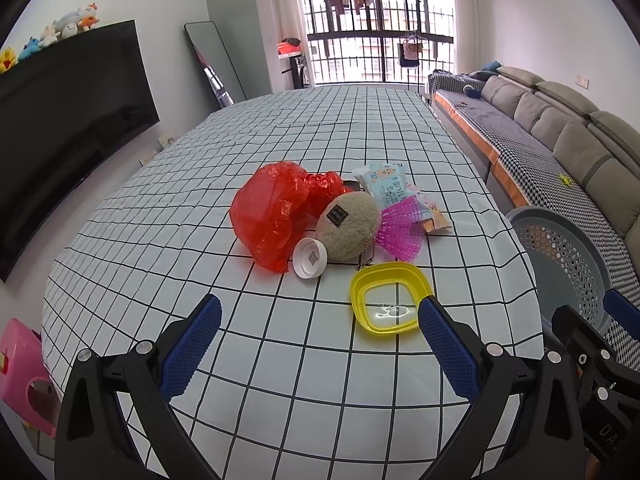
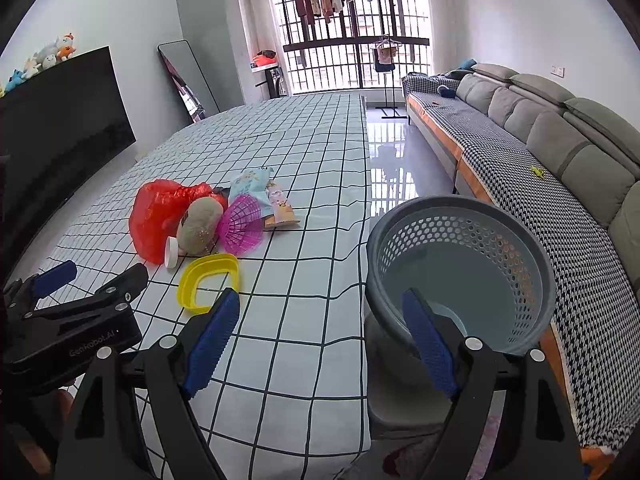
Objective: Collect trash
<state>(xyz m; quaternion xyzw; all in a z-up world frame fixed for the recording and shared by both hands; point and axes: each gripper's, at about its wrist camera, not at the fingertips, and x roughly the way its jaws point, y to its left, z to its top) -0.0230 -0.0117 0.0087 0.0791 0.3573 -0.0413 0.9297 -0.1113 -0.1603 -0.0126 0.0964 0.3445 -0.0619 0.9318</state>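
A small heap lies mid-table on the checked cloth: a crumpled red plastic bag point(image 1: 272, 214), a beige plush ball point(image 1: 347, 225) with a chain, a white jar lid point(image 1: 310, 258), a pink plastic mesh piece point(image 1: 402, 230), a light blue snack packet point(image 1: 386, 184) and a small wrapper point(image 1: 436, 219). A yellow square lid point(image 1: 390, 298) lies nearest. My left gripper point(image 1: 320, 344) hovers open just short of the heap, nothing between its fingers. My right gripper point(image 2: 322, 340) is open over the table's right edge, beside the grey perforated basket point(image 2: 520, 252). In the right wrist view the heap point(image 2: 200, 220) lies ahead on the left.
The checked table point(image 1: 280, 360) runs far toward a barred window. A grey sofa with a houndstooth cover point(image 2: 560, 184) lines the right wall beyond the basket. A large dark TV point(image 1: 60, 120) is on the left, and a pink box point(image 1: 20, 372) sits low at the table's left corner.
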